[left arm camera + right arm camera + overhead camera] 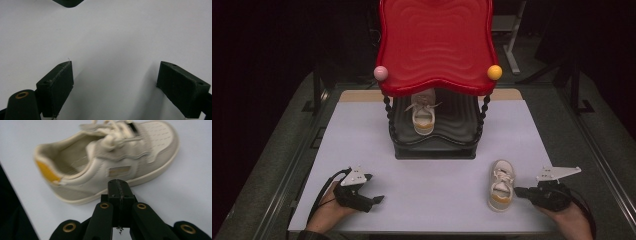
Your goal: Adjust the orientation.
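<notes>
Right gripper [117,185]: jaws together, just beside shoe [105,160] | left gripper [113,87]: jaws apart, nothing between

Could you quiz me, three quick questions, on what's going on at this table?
1. True or false: the right tongs are shut, with nothing between them.
2. Where is the second shoe? A) on the red top shelf B) on the black lower shelf C) on the floor
3. Fill in: the left tongs are ____ over bare table.

Key: 1 true. 2 B: it sits on the lower shelf of the rack, while the near shoe lies on the table by the right tongs. 3 open.
</notes>
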Demonstrator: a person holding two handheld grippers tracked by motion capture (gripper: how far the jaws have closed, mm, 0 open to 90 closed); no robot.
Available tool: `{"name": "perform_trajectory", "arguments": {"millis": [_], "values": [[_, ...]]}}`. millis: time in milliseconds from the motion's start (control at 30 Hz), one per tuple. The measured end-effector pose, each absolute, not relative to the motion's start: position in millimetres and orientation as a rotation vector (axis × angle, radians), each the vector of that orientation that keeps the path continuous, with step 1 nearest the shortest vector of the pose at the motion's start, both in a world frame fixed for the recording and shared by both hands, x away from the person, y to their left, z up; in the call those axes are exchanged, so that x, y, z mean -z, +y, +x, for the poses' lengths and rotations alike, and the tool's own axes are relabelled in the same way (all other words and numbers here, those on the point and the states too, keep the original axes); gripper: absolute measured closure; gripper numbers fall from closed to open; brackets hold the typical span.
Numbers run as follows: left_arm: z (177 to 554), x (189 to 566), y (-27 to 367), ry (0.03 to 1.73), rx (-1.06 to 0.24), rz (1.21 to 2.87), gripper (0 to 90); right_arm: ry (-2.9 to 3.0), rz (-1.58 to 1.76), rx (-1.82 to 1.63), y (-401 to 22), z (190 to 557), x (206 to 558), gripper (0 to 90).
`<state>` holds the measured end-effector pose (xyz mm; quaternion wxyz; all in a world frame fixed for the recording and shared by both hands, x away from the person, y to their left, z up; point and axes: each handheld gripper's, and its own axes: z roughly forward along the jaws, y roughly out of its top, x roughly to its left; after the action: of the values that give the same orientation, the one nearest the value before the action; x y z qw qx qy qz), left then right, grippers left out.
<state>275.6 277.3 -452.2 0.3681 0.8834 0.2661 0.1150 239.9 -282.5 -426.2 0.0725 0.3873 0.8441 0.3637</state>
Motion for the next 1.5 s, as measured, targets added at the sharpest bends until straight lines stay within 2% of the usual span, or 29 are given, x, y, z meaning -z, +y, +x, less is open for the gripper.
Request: {"name": "perform_trajectory", "arguments": {"millis": [167,633,800,1133,1500], "values": [[276,452,278,0.681,-0.295,2.273,13.0,2.567,1.149,-1.081,-277,231,429,89.5],[276,452,277,0.684,-0.294,2.269,13.0,2.632,1.068,-1.104,-250,241,430,89.4],[276,452,277,0.683,-0.295,2.270,13.0,2.615,1.074,-1.138,-254,241,425,89.0],[276,452,277,0.684,-0.294,2.267,13.0,2.531,0.994,-1.351,-249,241,394,81.6],[276,452,277,0.684,-0.294,2.267,13.0,2.614,0.928,-1.391,-219,253,397,73.4]]}}
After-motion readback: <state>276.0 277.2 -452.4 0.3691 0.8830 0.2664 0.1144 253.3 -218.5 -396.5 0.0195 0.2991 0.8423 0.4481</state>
